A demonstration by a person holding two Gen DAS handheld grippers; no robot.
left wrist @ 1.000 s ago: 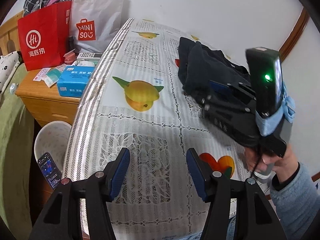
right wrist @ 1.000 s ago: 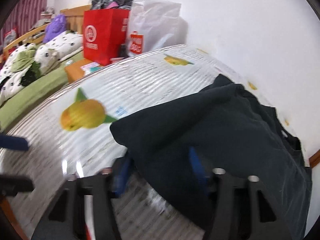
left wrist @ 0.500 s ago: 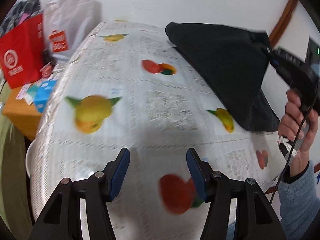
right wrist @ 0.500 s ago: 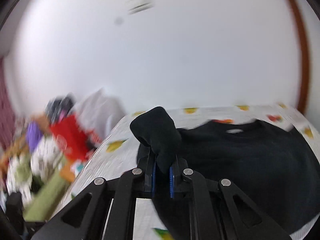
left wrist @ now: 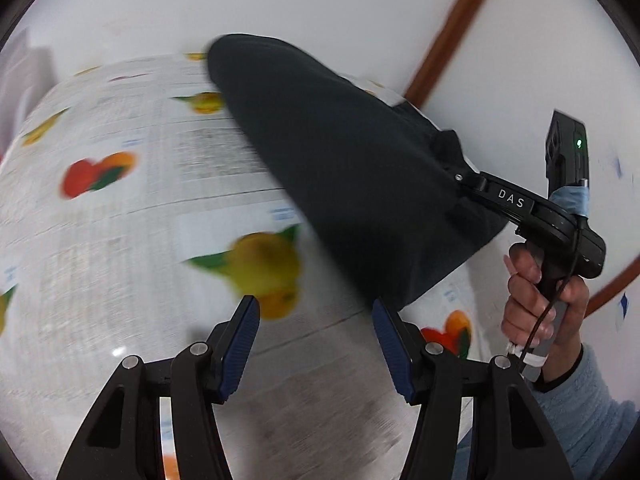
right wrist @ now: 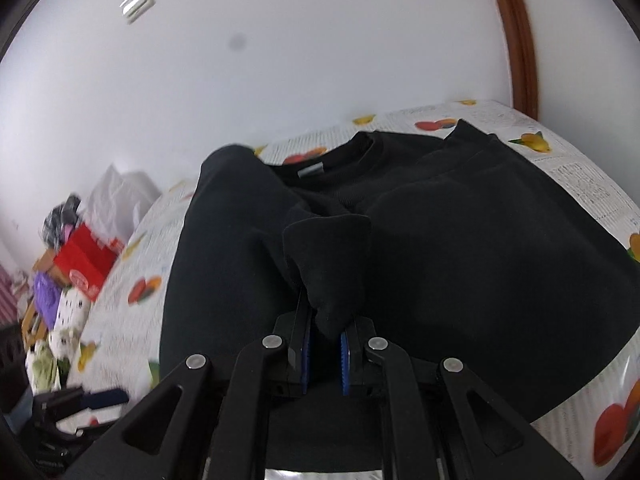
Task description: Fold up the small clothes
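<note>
Left wrist view: the left gripper (left wrist: 316,340) hangs half open and empty over the fruit-printed white tablecloth on the table (left wrist: 120,240). The black cotton sweatshirt (left wrist: 340,168) rises in a taut sheet toward the right gripper (left wrist: 460,178).

Right wrist view: the right gripper (right wrist: 325,354), jaws just closed, pinches a fold of the sweatshirt (right wrist: 460,248), whose body lies spread on the table (right wrist: 580,168).

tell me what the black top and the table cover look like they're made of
Black top: soft matte knit, probably cotton fleece; ribbed collar, limp folds. Table cover: probably glossy plastic or vinyl, printed with fruit and lace; it shows shiny highlights.
</note>
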